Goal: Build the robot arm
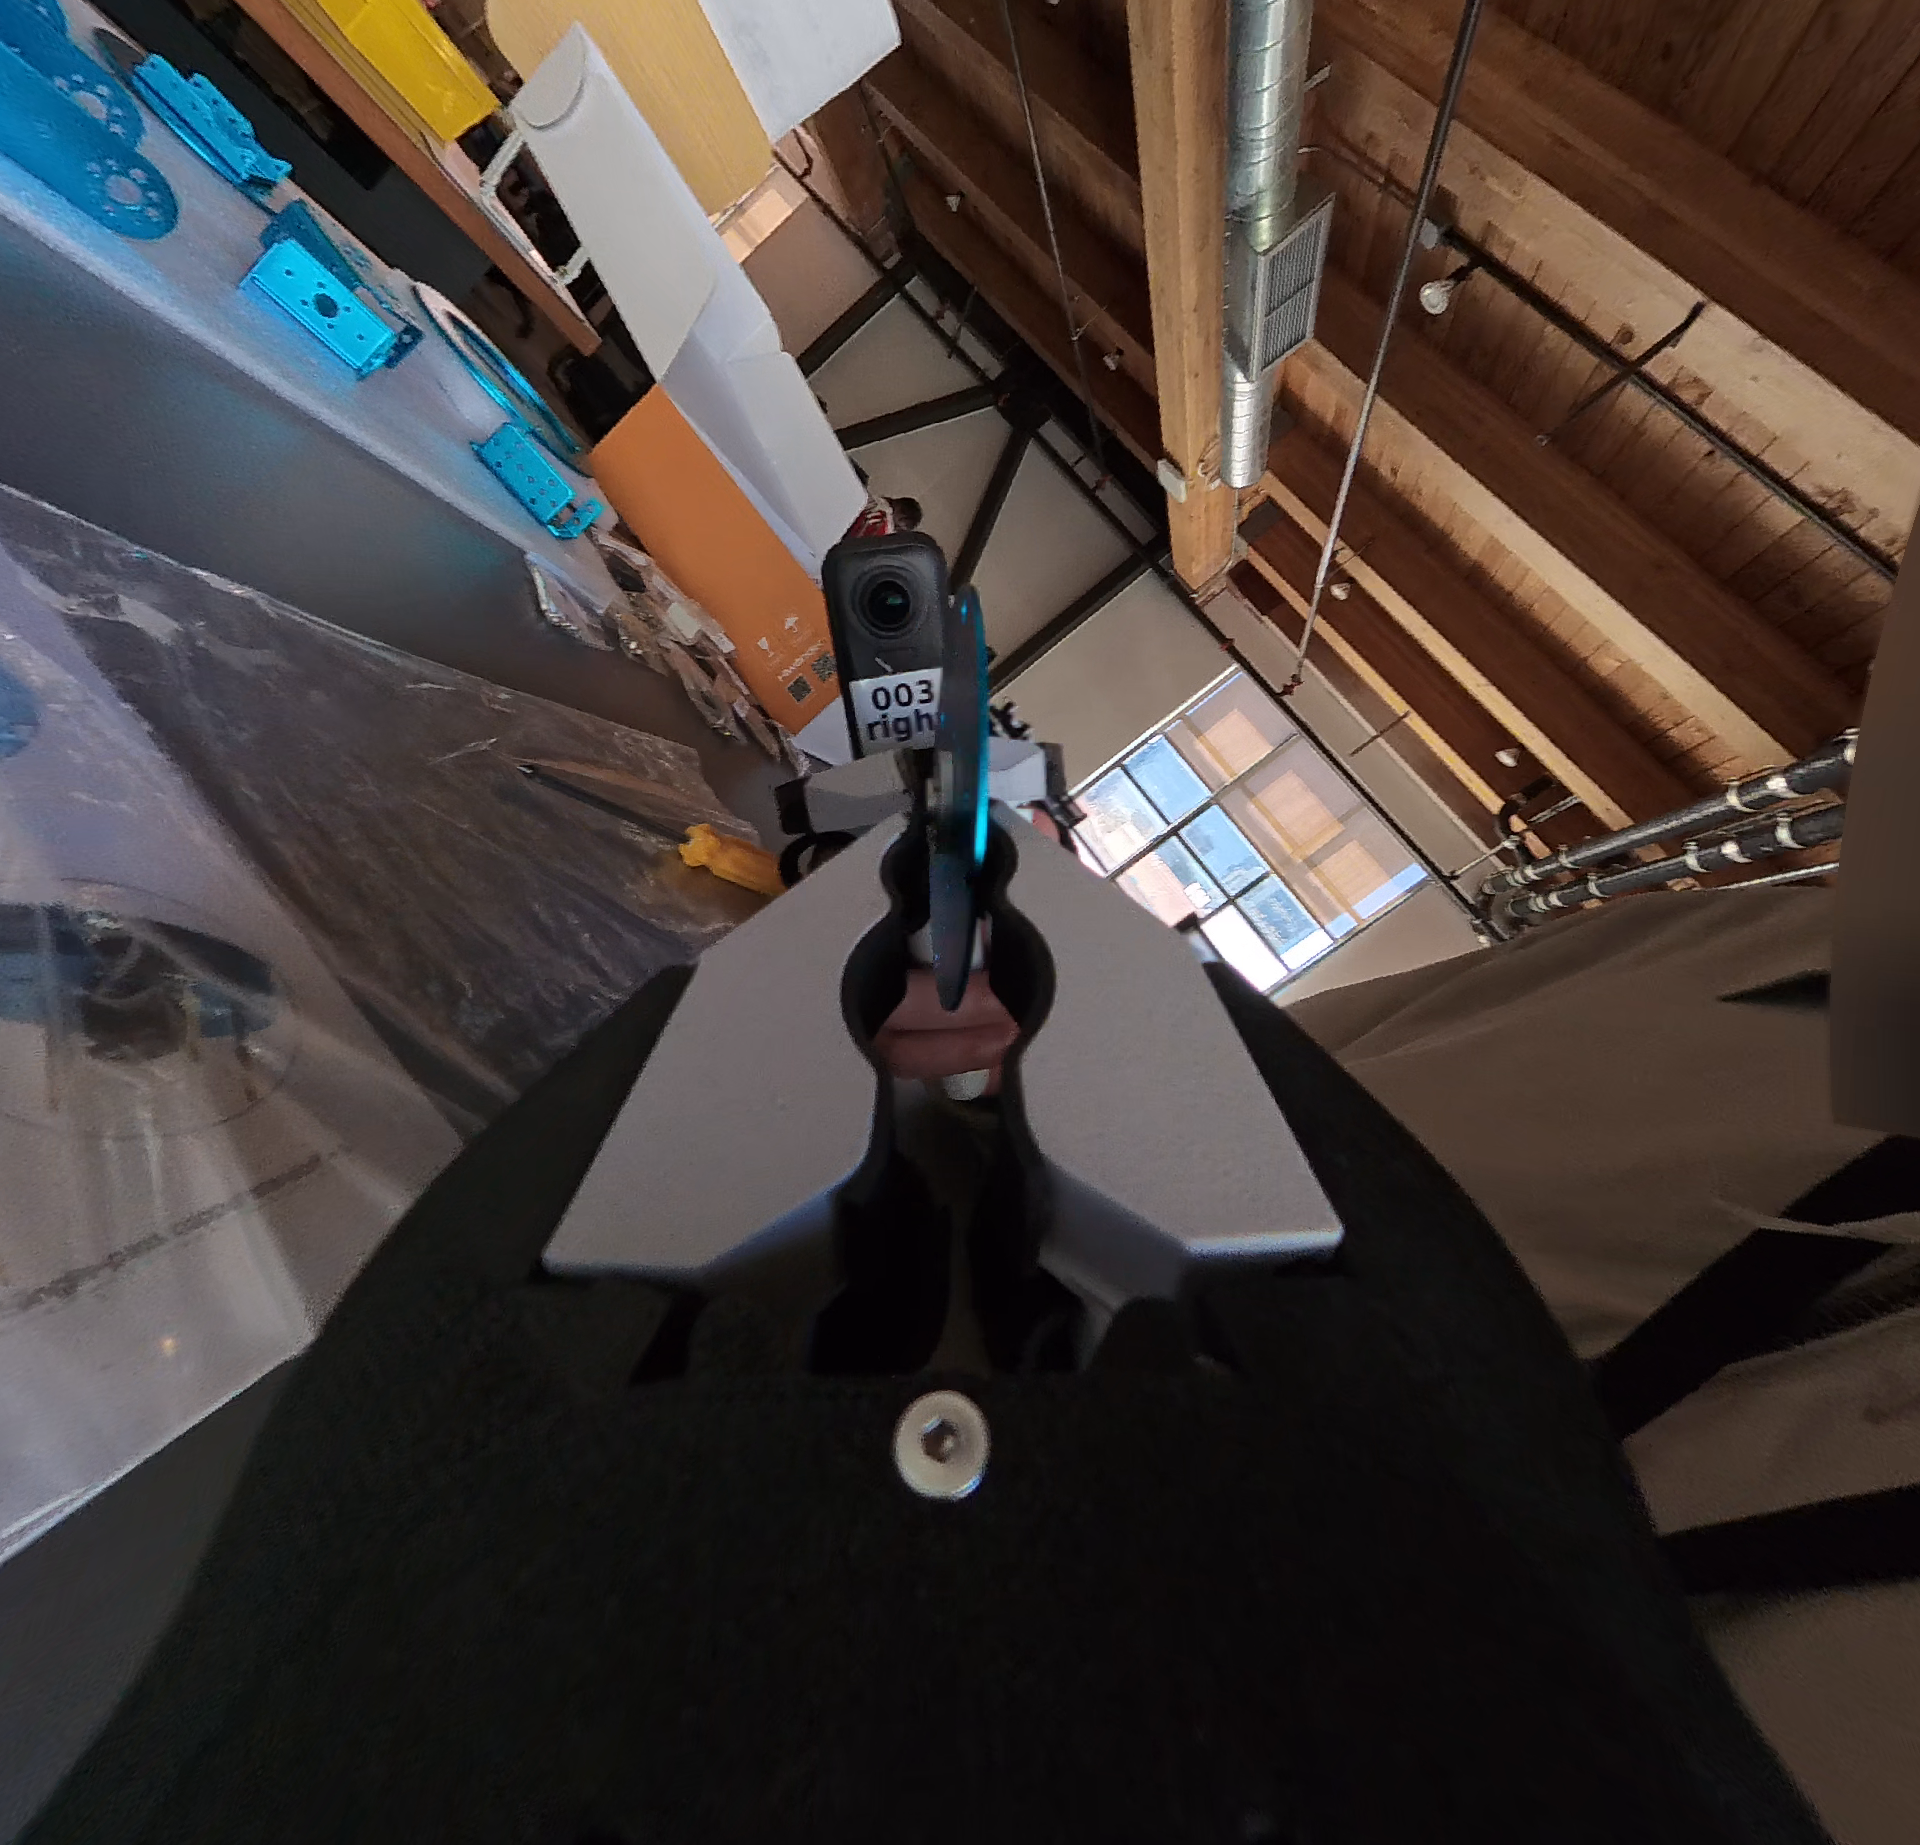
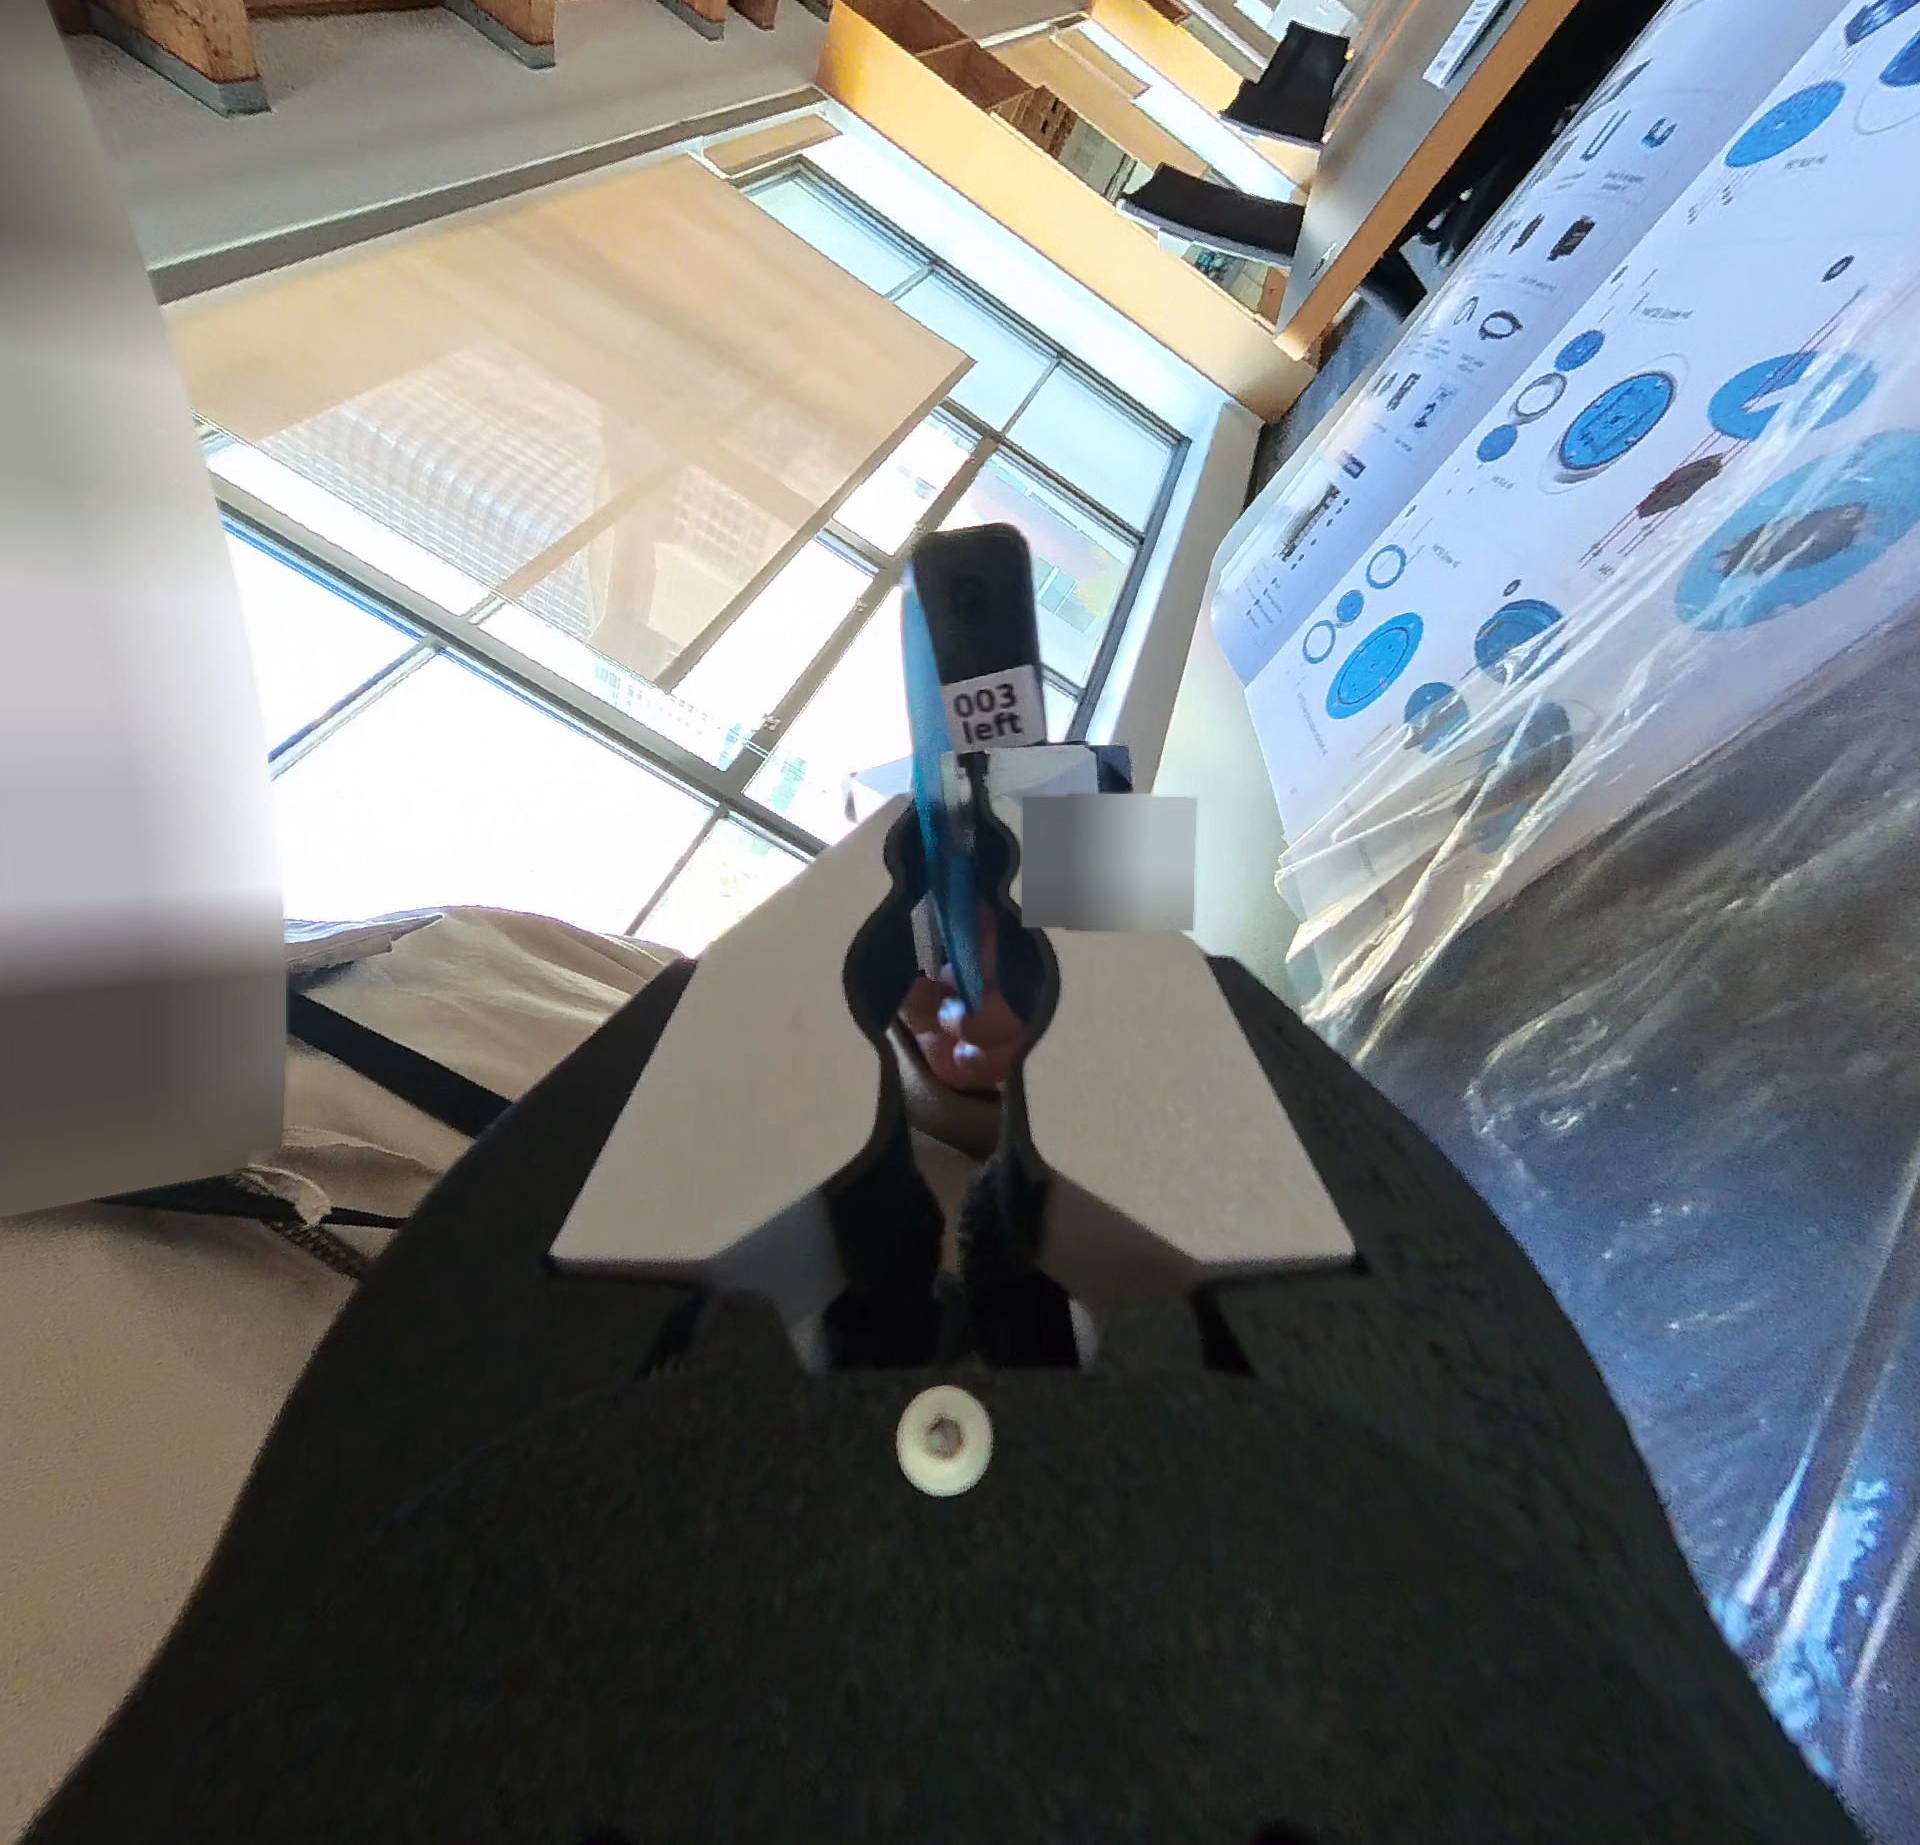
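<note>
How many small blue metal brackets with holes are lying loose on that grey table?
3 clearly: a small blue perforated metal bracket farthest back, another in the middle, and one beside the orange-and-white box. More may be hidden past the picture's edge.

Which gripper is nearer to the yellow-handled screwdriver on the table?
Right. The right gripper sits just beside the yellow-handled screwdriver; the left gripper faces both from farther back, apparently.

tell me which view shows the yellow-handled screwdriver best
The left wrist view: the yellow-handled screwdriver lies on the clear plastic sheet left of the fingers, handle and dark shaft both visible. The right wrist view does not show it.
</note>
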### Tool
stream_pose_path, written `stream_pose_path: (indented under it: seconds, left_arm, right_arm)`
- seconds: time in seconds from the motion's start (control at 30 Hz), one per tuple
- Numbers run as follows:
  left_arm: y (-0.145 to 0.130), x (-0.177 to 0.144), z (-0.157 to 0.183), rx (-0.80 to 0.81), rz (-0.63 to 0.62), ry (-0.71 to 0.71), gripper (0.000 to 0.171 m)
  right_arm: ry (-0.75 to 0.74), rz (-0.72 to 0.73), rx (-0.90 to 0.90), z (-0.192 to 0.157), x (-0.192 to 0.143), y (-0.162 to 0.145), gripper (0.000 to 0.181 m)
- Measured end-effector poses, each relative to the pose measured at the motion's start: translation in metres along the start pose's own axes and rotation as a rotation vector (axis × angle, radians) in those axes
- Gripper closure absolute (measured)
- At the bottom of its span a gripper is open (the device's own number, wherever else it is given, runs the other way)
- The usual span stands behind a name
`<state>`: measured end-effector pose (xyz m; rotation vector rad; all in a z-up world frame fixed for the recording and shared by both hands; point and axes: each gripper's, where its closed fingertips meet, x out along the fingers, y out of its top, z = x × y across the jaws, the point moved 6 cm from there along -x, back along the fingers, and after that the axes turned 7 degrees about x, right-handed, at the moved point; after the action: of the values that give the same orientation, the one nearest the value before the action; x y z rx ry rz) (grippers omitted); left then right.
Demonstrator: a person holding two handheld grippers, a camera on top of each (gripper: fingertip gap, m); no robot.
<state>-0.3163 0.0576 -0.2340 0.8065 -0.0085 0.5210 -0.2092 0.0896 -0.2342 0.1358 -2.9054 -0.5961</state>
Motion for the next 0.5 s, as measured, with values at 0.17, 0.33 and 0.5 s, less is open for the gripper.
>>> stream_pose_path:
  seconds: [0.17,0.33,0.5]
  left_arm:
    - [0.0012,0.0006,0.0009,0.002,0.031,-0.034,0.159]
    - [0.0016,0.0014,0.002,0.027,0.034,-0.031,0.16]
    - [0.0021,0.0015,-0.0004,0.021,0.031,-0.015,0.161]
  right_arm:
    - [0.026,0.017,0.041,0.0014,-0.0007,-0.0016,0.177]
    - [0.034,0.032,0.046,0.0003,-0.001,-0.0015,0.177]
    - [-0.001,0.043,0.022,0.0004,-0.0014,-0.0008,0.178]
